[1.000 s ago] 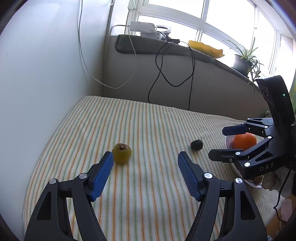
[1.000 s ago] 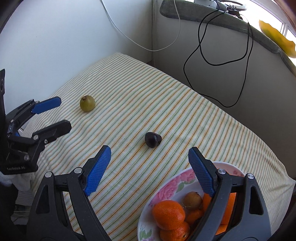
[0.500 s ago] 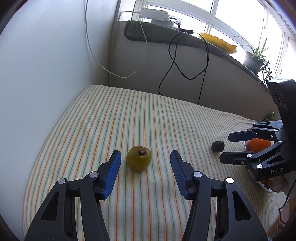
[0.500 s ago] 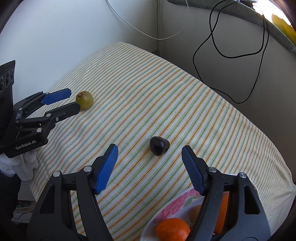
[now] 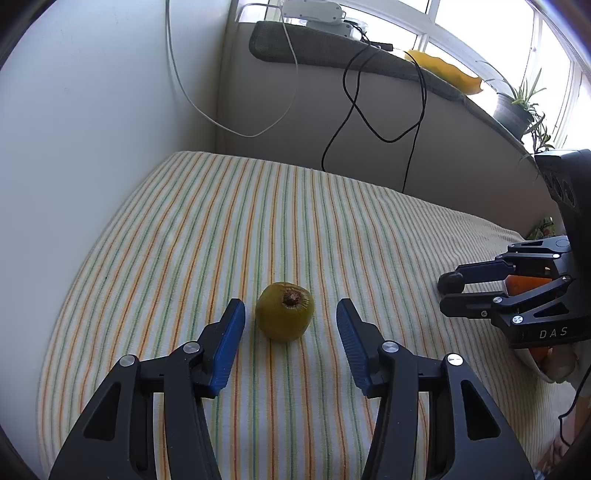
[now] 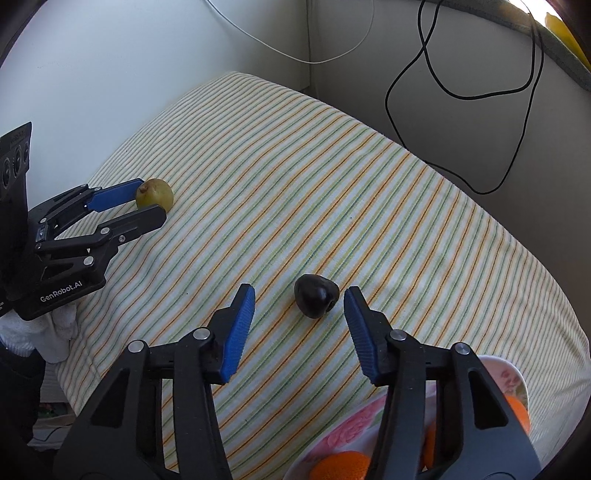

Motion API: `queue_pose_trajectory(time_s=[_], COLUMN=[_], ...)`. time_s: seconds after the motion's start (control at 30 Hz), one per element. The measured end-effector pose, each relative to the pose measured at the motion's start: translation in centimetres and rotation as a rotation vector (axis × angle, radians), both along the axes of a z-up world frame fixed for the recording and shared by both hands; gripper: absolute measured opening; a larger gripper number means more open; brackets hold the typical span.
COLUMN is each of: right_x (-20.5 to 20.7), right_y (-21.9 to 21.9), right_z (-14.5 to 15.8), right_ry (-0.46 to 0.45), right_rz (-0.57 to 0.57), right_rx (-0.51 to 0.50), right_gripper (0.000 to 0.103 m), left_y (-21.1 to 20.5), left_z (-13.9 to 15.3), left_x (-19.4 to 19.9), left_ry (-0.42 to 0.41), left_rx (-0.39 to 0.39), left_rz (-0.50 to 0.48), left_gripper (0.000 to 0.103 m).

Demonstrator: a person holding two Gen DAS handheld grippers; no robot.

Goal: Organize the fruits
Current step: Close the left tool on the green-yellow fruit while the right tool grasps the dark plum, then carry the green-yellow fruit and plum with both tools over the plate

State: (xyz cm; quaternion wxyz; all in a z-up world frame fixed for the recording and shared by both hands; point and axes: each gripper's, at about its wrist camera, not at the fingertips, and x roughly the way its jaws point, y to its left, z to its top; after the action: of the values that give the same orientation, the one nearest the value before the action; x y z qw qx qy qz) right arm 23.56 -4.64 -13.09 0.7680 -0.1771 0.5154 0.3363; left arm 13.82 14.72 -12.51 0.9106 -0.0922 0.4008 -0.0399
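A green-yellow fruit (image 5: 284, 315) with a brown stem end lies on the striped cloth (image 5: 295, 229), between the tips of my open left gripper (image 5: 290, 319); no pad touches it. It also shows in the right wrist view (image 6: 155, 193), with the left gripper (image 6: 138, 205) around it. A small dark fruit (image 6: 316, 294) lies between the tips of my open right gripper (image 6: 299, 306), apart from both pads. In the left wrist view the dark fruit (image 5: 451, 281) sits at the right gripper (image 5: 456, 291) tips. A floral bowl (image 6: 511, 376) holds oranges (image 6: 340, 466) at the lower right.
White walls close in the cloth at the left and back. Black and white cables (image 5: 354, 107) hang down the back wall from a sill with a power strip (image 5: 310, 7) and a potted plant (image 5: 515, 110). The cloth drops off at its near edges.
Both grippers moved forward and lower. The green fruit now lies between the left tips and the dark fruit between the right tips. Both jaws have narrowed a little.
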Motion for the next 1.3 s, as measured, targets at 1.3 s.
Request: queue_pose_trajectory(time_s=[1.3], right_x=[-2.7], right_y=[-1.1], right_z=[2.2], right_ry=[-0.063], right_rz=[-0.012], right_rx=[0.077], right_gripper=[0.025], left_y=[-0.2], left_z=[0.3], left_x=[-1.2], left_ry=[-0.048], left_rx=[-0.017], left_rz=[-0.001], left_gripper=[0.028])
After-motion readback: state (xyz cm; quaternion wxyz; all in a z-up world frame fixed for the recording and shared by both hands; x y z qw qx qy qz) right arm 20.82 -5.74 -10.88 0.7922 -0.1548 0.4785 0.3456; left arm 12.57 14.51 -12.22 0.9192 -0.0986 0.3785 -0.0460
